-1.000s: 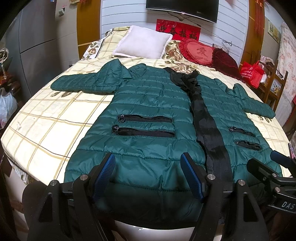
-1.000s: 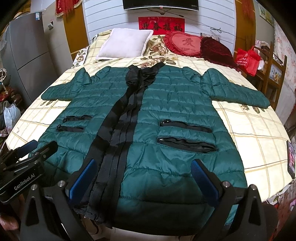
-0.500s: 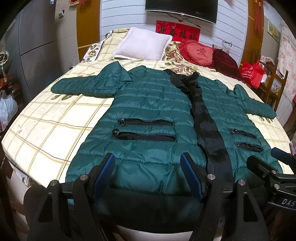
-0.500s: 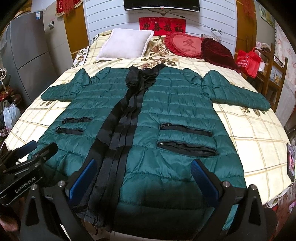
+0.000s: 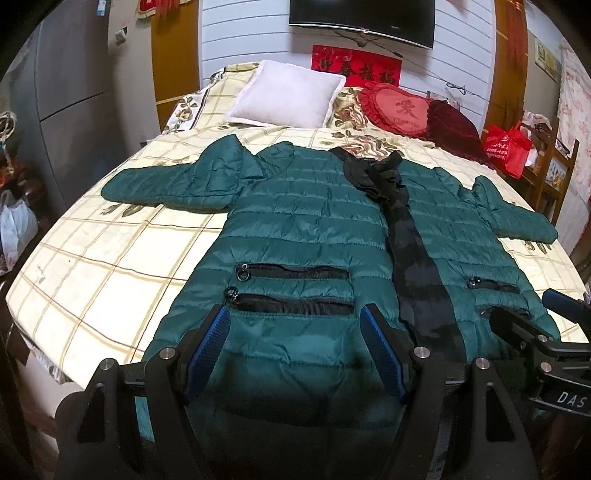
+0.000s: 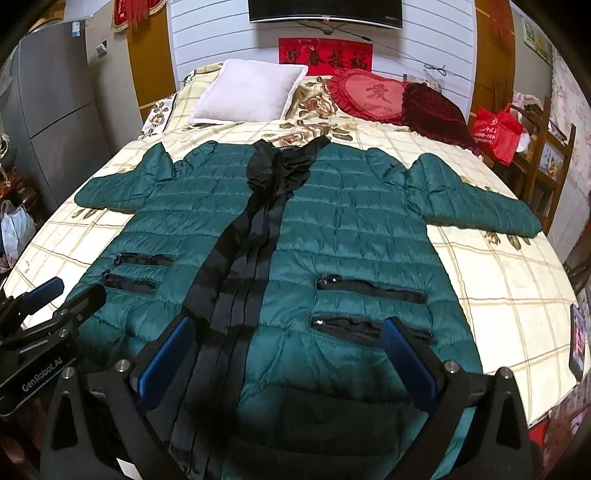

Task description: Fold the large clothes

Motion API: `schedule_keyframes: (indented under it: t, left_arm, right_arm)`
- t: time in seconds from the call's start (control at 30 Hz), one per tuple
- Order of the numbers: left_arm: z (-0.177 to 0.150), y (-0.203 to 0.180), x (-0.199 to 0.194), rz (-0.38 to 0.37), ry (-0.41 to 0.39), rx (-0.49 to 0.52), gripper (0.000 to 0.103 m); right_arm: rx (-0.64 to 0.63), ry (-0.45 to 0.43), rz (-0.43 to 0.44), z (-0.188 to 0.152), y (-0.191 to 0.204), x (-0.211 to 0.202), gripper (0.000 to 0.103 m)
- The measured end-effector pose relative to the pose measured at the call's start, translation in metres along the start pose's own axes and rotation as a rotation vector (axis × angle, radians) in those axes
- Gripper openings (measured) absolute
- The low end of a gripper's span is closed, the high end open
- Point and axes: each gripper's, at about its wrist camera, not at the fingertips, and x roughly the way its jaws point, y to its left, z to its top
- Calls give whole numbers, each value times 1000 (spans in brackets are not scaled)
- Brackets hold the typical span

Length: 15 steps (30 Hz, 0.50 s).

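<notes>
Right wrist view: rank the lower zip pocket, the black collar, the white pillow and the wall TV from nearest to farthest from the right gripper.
1. Lower zip pocket, just beyond the right gripper, right of centre.
2. Black collar, at the top of the green jacket.
3. White pillow, at the bedhead, left.
4. Wall TV, above the bed.

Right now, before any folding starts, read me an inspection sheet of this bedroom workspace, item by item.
Surface: bed with a cream checked sheet.
Job's things: green puffer coat lying flat, front up, both sleeves spread, hem at the near edge.
Clutter: white pillow, red heart cushion, dark red cushion at the head of the bed.
Grippers: left gripper and right gripper open over the hem, nothing held.
Cables: one thin cable on the wall.
Surroundings: wall television, red bag, wooden shelf.
</notes>
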Motion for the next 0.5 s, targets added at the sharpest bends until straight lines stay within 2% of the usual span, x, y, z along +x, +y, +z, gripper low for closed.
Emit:
schedule_keyframes:
  t: [0.5]
  left_arm:
    - [37, 1, 22, 8, -4, 3, 73]
  right_arm:
    - [26, -8, -1, 40, -12, 20, 103]
